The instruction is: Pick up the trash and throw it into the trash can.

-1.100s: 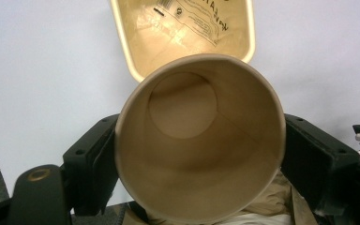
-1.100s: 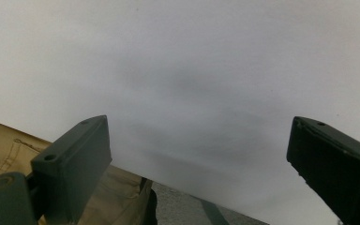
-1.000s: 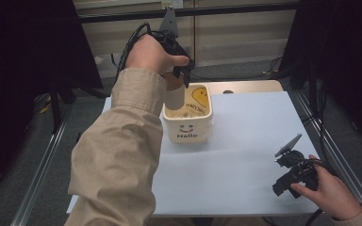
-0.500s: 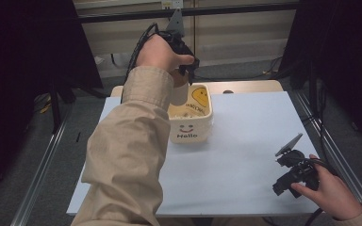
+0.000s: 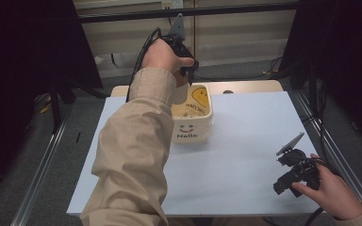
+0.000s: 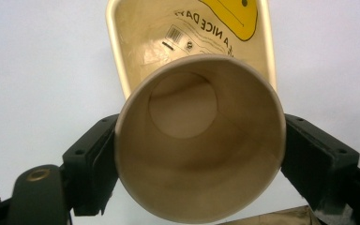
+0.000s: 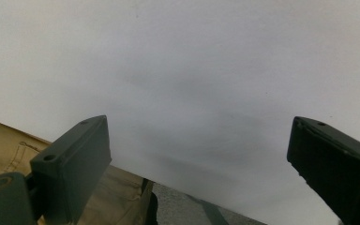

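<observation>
**Paper cup held above smiley-face box**

A person's left hand, in a tan sleeve, holds the left gripper raised over the far side of a white table. Its two black jaws are closed on the sides of a paper cup, one jaw pressing each flank, the cup's open mouth turned toward the gripper's camera and its round base visible inside. Directly beyond the cup sits a cream rectangular box, open at the top, printed with a yellow smiley and the word "Hello" on its near wall; lettering and a barcode show on its inner floor. In the high view the cup hangs just over the box's left rim, partly hidden by the sleeve.

At the table's near right corner, the right hand holds the right gripper low over the bare white surface. Its jaws stand wide apart, holding nothing.
</observation>
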Available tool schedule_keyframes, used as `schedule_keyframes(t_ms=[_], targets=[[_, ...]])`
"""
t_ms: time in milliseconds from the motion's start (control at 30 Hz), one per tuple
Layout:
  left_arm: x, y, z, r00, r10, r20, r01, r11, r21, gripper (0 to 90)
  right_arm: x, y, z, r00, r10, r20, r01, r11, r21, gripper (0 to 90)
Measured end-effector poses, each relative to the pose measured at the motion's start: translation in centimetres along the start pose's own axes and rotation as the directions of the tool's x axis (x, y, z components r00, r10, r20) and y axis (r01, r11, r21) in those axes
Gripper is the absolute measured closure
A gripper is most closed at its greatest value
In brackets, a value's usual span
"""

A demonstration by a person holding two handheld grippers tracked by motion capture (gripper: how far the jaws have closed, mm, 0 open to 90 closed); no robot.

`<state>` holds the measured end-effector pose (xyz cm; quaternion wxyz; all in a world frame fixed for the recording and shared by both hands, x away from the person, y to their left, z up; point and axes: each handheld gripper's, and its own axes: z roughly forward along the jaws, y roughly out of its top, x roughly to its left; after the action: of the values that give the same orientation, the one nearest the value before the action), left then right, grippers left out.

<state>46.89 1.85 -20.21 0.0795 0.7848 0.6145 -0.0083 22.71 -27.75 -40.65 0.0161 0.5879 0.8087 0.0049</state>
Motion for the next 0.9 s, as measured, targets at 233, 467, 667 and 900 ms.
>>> schedule_keyframes(t_ms=[233, 467, 667, 900], targets=[[0.2, 0.2, 2.2, 0.9999, -0.005, -0.014, 0.005, 1.0000, 0.007, 18.8, 0.1, 0.0, 0.0, 1.0000, -0.003, -0.004, 0.003, 1.0000, 0.000, 6.6], [0.4, 0.3, 4.1, 0.9999, 0.007, -0.013, -0.007, 0.9995, 0.030, 18.3, 0.0, 0.0, 0.0, 1.0000, -0.002, -0.002, 0.002, 1.0000, 0.000, 6.6], [0.7, 0.3, 4.8, 0.9996, 0.020, -0.019, -0.019, 0.9995, 0.023, 17.6, -0.1, 0.0, 0.0, 1.0000, 0.001, -0.003, -0.001, 1.0000, -0.003, 6.6], [0.9, 0.3, 4.4, 0.9994, 0.031, -0.018, -0.031, 0.9995, -0.003, 12.8, -0.1, 0.0, 0.0, 1.0000, -0.005, -0.004, 0.005, 0.9999, -0.010, 6.6]])
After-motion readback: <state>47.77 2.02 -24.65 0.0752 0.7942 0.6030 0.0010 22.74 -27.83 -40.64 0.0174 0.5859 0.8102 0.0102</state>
